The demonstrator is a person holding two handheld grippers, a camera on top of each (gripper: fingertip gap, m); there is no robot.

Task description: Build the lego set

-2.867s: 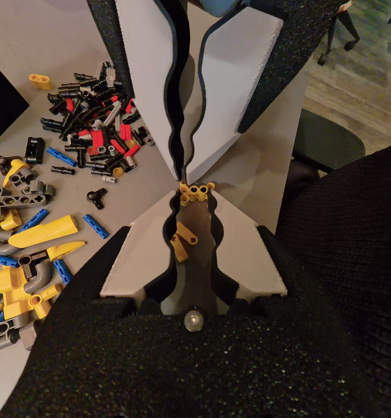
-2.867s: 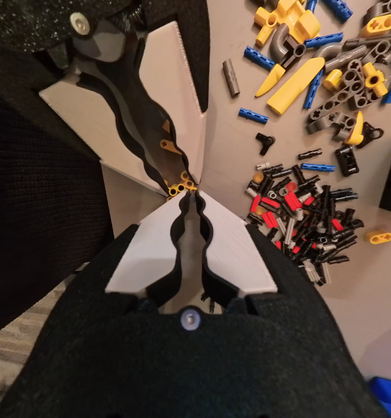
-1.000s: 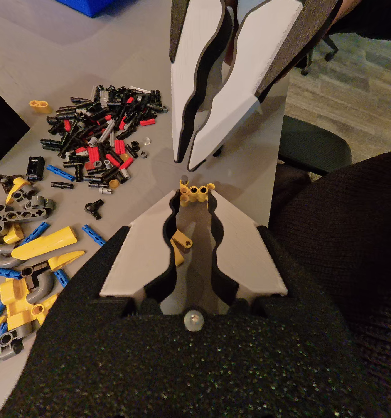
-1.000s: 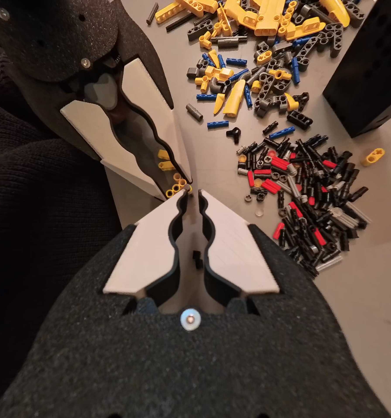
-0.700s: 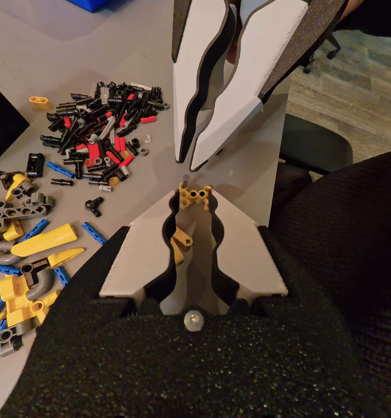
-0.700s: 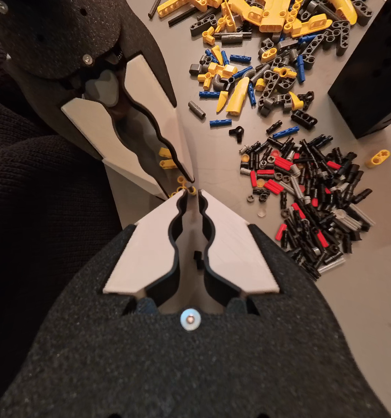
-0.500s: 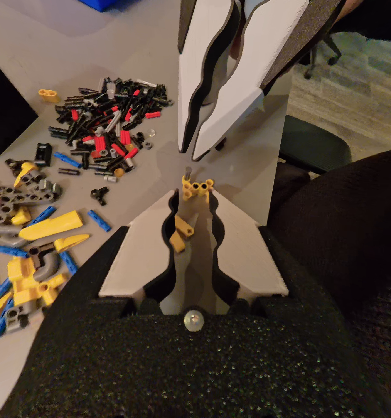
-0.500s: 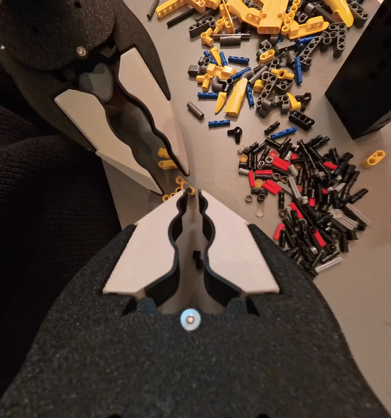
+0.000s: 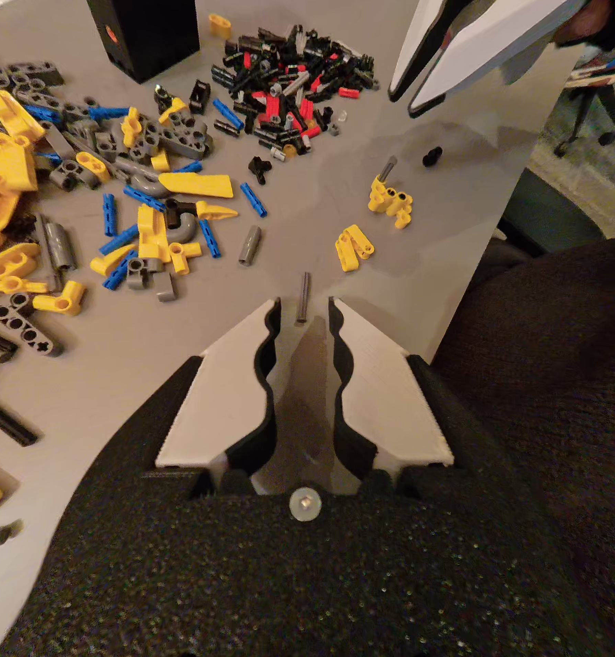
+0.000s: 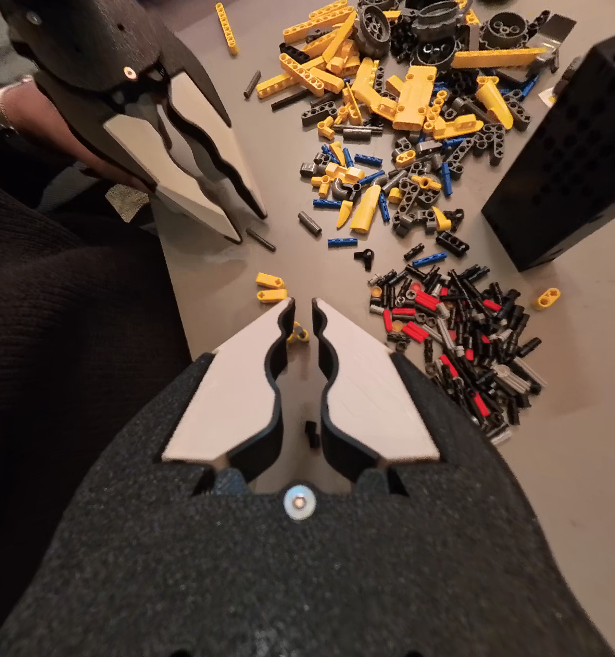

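Note:
My left gripper (image 9: 304,302) is open and empty, low over the grey table (image 9: 334,170). A thin dark grey axle (image 9: 303,297) lies on the table between its tips, untouched. A small yellow assembly with a grey axle stuck in it (image 9: 389,201) lies farther ahead to the right, with two yellow connectors (image 9: 354,247) nearer. My right gripper (image 10: 302,302) is slightly open and empty, above the yellow assembly (image 10: 297,334), which shows in its gap. The right gripper also shows at the top right of the left wrist view (image 9: 404,105). The left gripper (image 10: 251,227) shows at the right view's upper left.
A heap of black, red and grey pins (image 9: 292,85) lies ahead, with a spread of yellow, grey and blue pieces (image 9: 149,185) to its left. A black box (image 9: 146,35) stands behind. A small black pin (image 9: 432,156) lies near the table's right edge (image 9: 484,241). A person's black sleeve (image 9: 548,391) is at the right. About 9 cm separates my right fingertips from the small black pin (image 9: 432,156). Look for it in the right wrist view (image 10: 311,432) too.
My left gripper has let go of the yellow assembly, which now lies on the table, and has drawn back from it. The right gripper has pulled away upward.

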